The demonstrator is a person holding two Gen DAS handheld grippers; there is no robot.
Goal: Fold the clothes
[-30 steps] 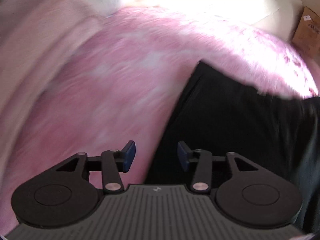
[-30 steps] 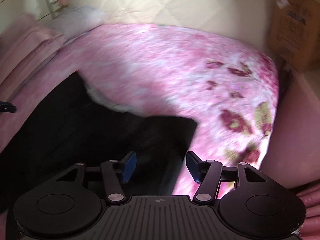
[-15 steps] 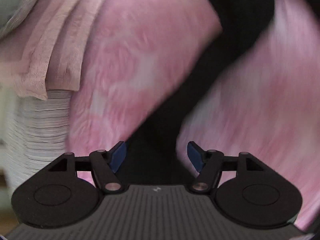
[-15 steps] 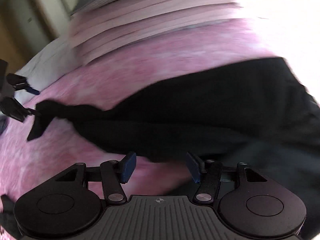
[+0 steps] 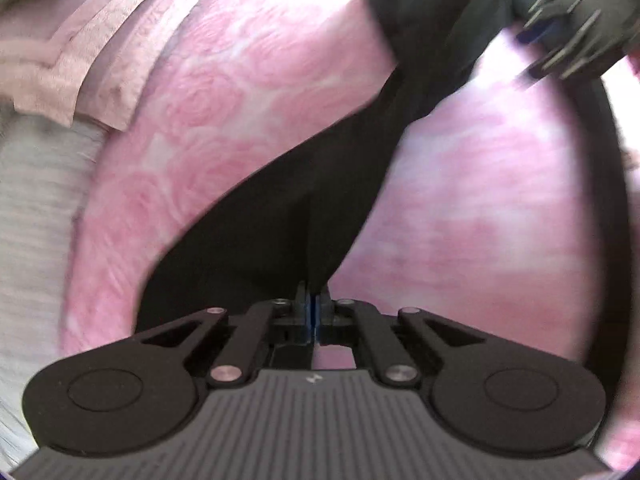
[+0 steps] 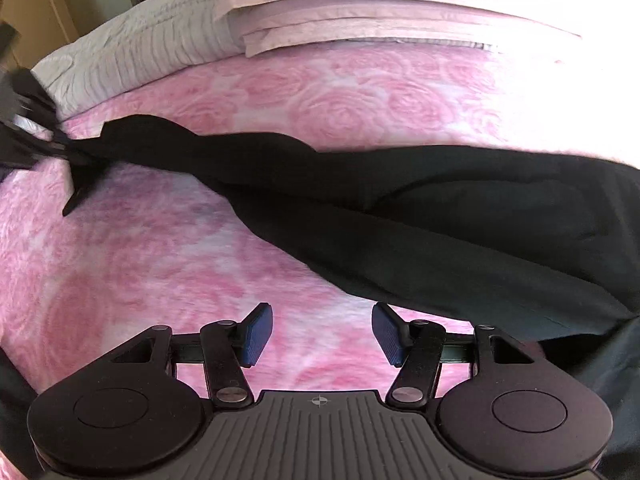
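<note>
**Left pinches the black garment; right stands open over the bedspread**

While your left gripper (image 5: 312,304) points steeply down in the left wrist view, its jaws have just been closing and now meet on a fold of the black garment (image 5: 304,184). From the pinch the cloth runs up and to the right across the pink rose-patterned bedspread (image 5: 480,208). At the top right a blurred black gripper, your right gripper (image 5: 560,36), sits at the garment's far end. A stack of folded pink cloth (image 5: 80,60) lies at the upper left, over a pale grey ribbed cover (image 5: 36,200).

In the right wrist view your right gripper (image 6: 322,334) has its blue pads (image 6: 258,332) spread apart with only bedspread (image 6: 160,248) between them; it holds nothing. The garment (image 6: 440,216) lies stretched across the bed just beyond the fingertips, narrowing leftward to the left gripper (image 6: 36,136), blurred at the frame's edge. Folded pink cloth (image 6: 380,12) and the grey cover (image 6: 140,48) lie behind.
</note>
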